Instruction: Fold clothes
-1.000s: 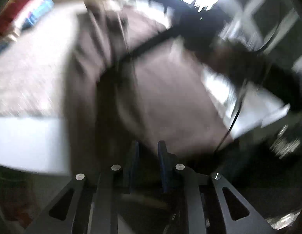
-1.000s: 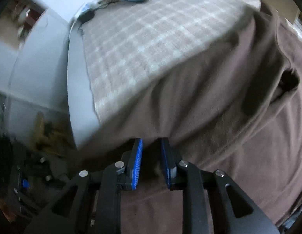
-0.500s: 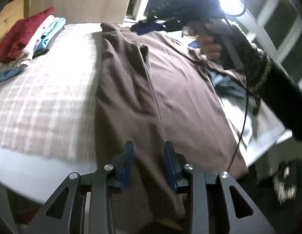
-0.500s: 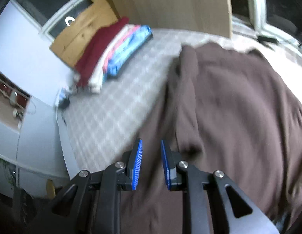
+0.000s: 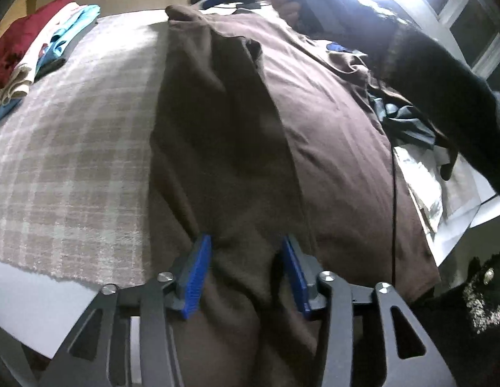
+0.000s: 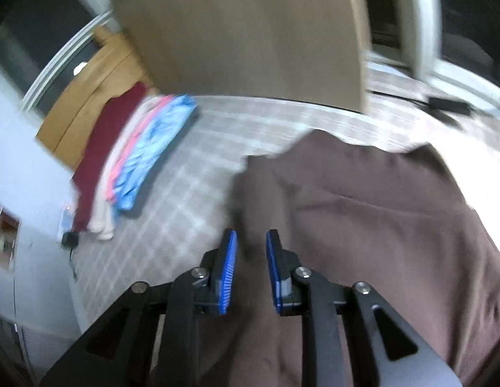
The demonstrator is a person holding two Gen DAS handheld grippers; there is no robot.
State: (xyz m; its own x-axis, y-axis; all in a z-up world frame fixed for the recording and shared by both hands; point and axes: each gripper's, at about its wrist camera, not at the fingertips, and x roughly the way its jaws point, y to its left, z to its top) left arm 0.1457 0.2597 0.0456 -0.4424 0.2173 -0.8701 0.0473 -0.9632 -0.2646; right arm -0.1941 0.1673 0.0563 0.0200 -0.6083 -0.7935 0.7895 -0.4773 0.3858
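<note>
A large brown garment (image 5: 314,135) lies spread on the checked blanket (image 5: 72,148), its left side folded over in a long strip. My left gripper (image 5: 246,258) hangs over the near hem. Its jaws are opening, and a ridge of brown cloth lies loose between the blue pads (image 5: 198,271). In the right wrist view the garment (image 6: 378,225) fills the right half. My right gripper (image 6: 251,258) hovers over the folded left edge near the far end. Its jaws are a narrow gap and opening, with nothing pinched. The view is blurred.
A stack of folded clothes (image 5: 30,42) in red, cream, pink and blue (image 6: 130,161) sits at the blanket's far left. A tan board (image 6: 250,32) stands behind the bed. A person's dark sleeve (image 5: 443,80), dark clothing (image 5: 407,122) and a thin cable (image 5: 393,193) are at the right.
My left jaws have widened and let the brown cloth go. The right gripper has travelled along the garment toward its far end, rolling as it went, and its jaws have parted slightly.
</note>
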